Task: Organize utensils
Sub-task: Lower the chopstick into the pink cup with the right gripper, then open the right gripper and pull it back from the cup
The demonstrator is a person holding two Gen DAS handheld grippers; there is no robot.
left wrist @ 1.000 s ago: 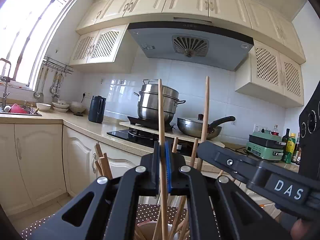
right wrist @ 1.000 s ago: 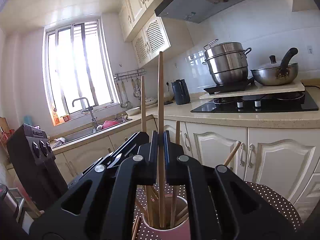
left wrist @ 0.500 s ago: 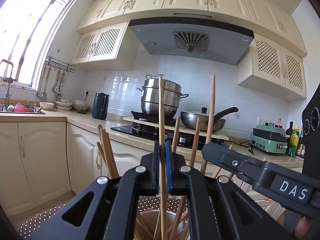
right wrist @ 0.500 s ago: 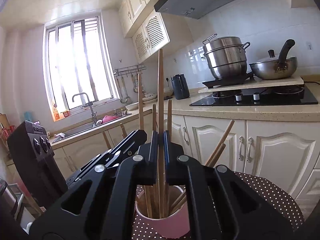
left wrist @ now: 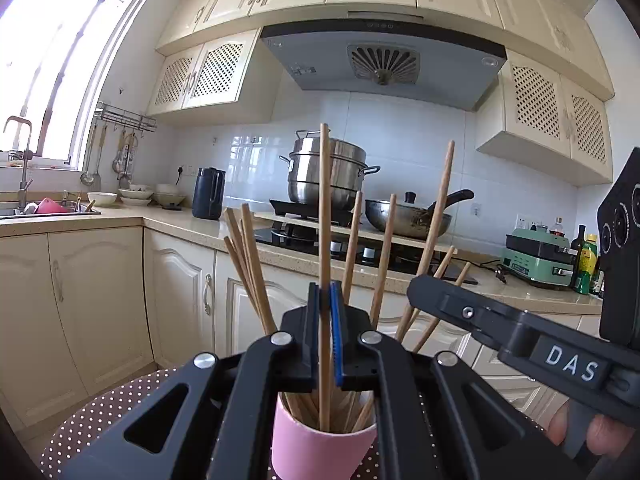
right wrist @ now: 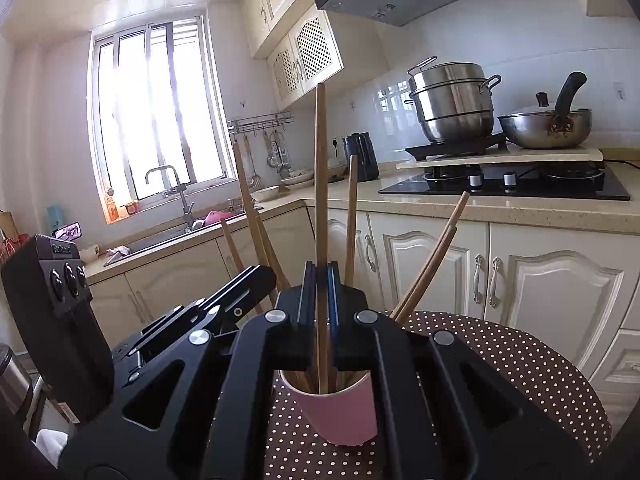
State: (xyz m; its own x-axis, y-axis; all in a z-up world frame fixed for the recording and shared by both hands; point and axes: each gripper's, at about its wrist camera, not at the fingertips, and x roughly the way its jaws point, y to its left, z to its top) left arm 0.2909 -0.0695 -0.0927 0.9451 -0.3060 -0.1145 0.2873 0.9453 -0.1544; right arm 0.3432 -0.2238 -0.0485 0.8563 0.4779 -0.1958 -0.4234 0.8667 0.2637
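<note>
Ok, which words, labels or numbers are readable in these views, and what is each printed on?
"DAS": white letters on the right gripper body, seen from the left wrist view.
Small logo on the left gripper's camera: too blurred to read.
Green bottle label: too small.
Range hood sticker: unreadable.

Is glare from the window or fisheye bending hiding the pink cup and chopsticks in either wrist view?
Left wrist: window blown out at left edge, cabinets bowed, pink cup and chopsticks sharp. Right wrist: window glares behind, counter curves, cup evenly lit, partly behind the fingers.
</note>
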